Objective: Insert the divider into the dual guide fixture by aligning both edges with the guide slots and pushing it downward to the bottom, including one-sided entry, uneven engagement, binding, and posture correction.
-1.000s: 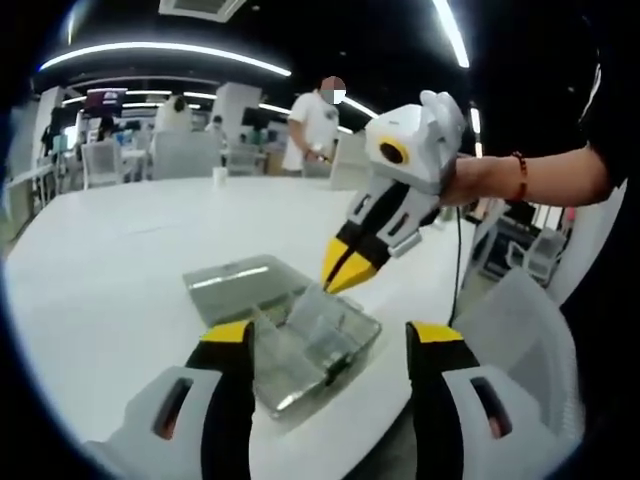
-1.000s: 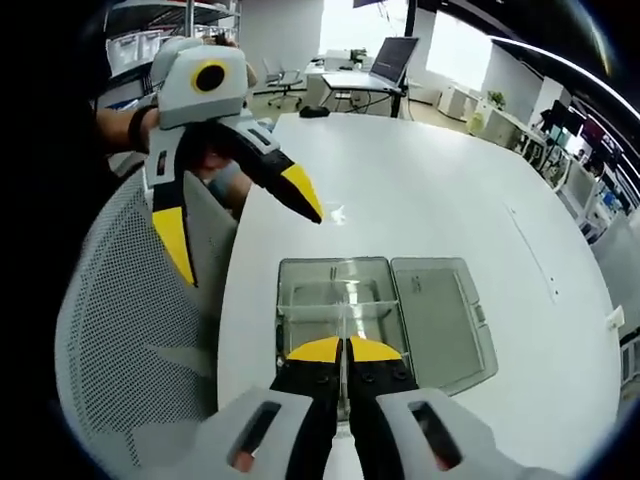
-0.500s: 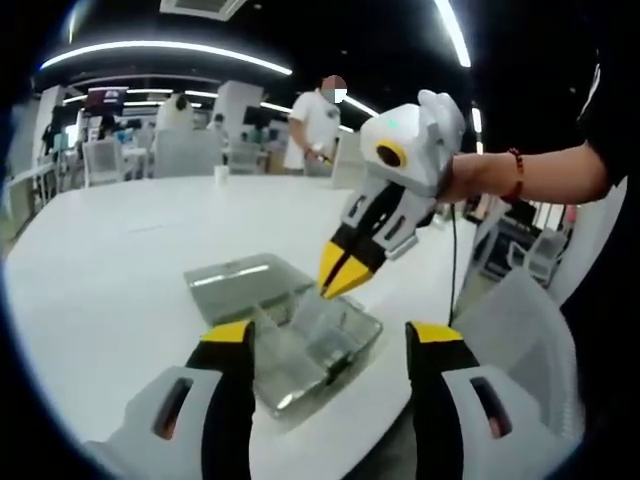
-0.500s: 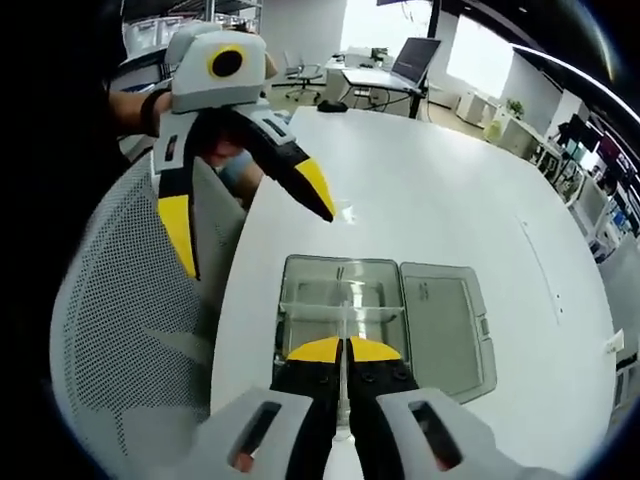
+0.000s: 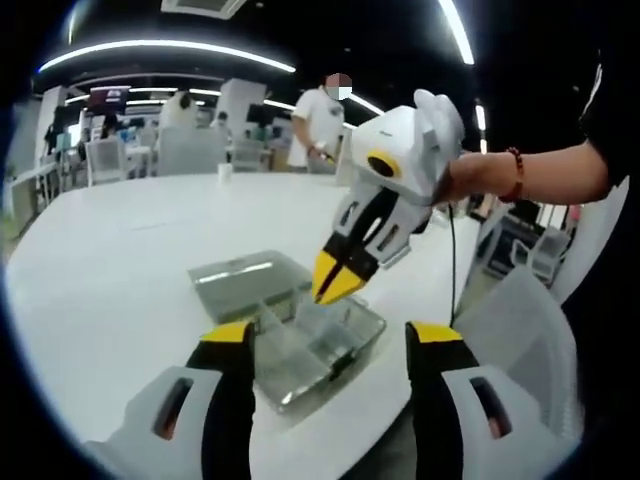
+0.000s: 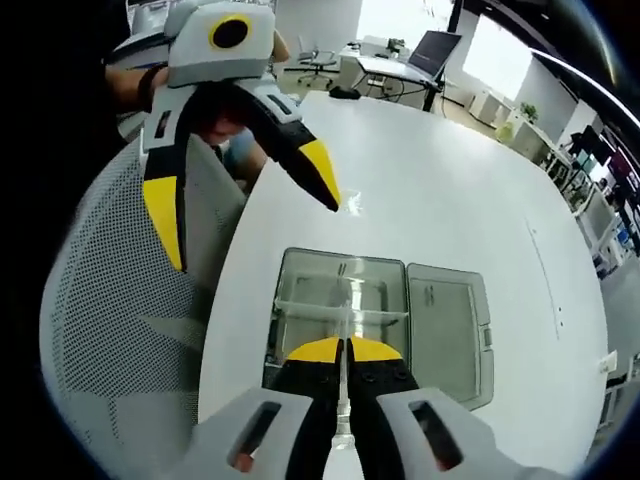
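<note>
Item: clear dual guide fixture (image 6: 340, 300) — a transparent open box resting on the white tabletop (image 6: 450, 210), with its hinged clear lid (image 6: 450, 320) lying flat just to its right in the right gripper view. In the left gripper view we see the same box (image 5: 300, 340) near the close edge of the tabletop (image 5: 110, 260), its lid (image 5: 245, 275) folded out on the far side.

Item: divider (image 6: 342, 325) — a thin clear plate, seen edge-on in the right gripper view, standing upright over the middle of the box. We cannot tell how far down the slots it sits.

Item: right tool (image 6: 342, 352) — yellow-tipped jaws pressed together on the top edge of the divider. In the left gripper view we note this tool (image 5: 330, 280) coming in from the right, tips pointing down into the box, held by a hand (image 5: 460, 180) with a red bracelet (image 5: 520, 175).

Item: left tool (image 5: 330, 335) — jaws wide apart, holding nothing, hovering at the near side of the box. In the right gripper view it (image 6: 250, 210) sits at upper left, above the tabletop's edge.

Surroundings: a grey mesh chair (image 6: 110, 330) beside the tabletop; a laptop (image 6: 440, 50) at the far end; a person in a white shirt (image 5: 320, 120) standing beyond — office desks behind.
</note>
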Motion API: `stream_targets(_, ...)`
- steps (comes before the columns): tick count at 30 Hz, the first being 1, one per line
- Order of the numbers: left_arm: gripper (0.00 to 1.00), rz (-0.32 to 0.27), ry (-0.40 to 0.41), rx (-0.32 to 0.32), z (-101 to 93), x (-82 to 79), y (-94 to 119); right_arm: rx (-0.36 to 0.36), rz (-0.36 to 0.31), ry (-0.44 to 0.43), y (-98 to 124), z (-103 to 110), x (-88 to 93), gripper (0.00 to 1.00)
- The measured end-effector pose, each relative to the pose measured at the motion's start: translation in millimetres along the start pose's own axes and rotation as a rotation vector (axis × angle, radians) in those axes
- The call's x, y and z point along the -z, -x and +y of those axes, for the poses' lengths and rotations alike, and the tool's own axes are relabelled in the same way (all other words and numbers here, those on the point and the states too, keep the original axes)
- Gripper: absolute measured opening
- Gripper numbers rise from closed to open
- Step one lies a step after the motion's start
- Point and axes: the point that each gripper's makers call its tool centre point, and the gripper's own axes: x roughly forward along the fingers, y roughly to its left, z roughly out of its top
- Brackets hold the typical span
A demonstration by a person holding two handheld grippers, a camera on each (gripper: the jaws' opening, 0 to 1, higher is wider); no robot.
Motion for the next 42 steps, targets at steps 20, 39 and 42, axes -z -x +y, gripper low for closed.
stream_targets(20, 0.60, 0.066, -0.007, -0.058, 11.9, 7.5, 4.1, 0.029, 0.057, 0.003, -13.3, 1.3, 6.9, 0.00)
stream_targets(39, 0.59, 0.112, 0.016, -0.115, 26.8, 20.9, 12.5, 0.028, 0.105, 0.004, -25.2, 5.4, 12.8, 0.00)
stream_targets(42, 0.59, 0.116, 0.021, -0.119, 28.3, 22.4, 13.3, 0.025, 0.108, 0.004, -24.9, 5.7, 12.6, 0.00)
